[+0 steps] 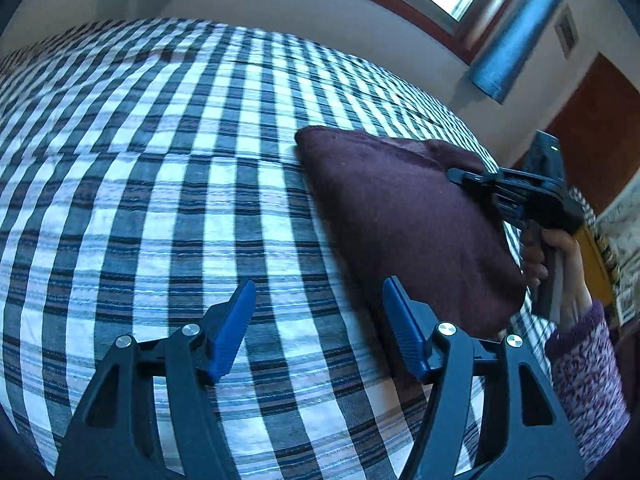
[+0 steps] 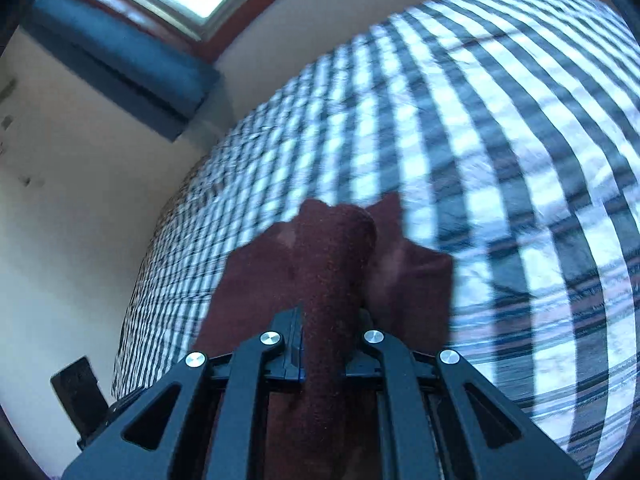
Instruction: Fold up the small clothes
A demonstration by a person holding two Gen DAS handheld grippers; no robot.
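Observation:
A dark maroon cloth [image 1: 400, 220] lies on the checked bedspread [image 1: 160, 200], its right edge lifted off the bed. My right gripper [image 1: 456, 174] is shut on that raised edge, held by a hand in a purple patterned sleeve [image 1: 584, 364]. In the right wrist view the maroon cloth [image 2: 332, 248] drapes over the right gripper [image 2: 320, 320] and hides its pads. My left gripper [image 1: 320, 320] stands open low over the bedspread, with nothing between its blue pads [image 1: 236, 320]. The cloth's near edge lies just behind its right finger.
The bedspread [image 2: 500, 160] reaches to a cream wall [image 2: 60, 200]. A window with a blue curtain [image 1: 516, 28] and a brown door [image 1: 592, 128] are at the back right. A dark object [image 2: 78, 392] stands on the floor beside the bed.

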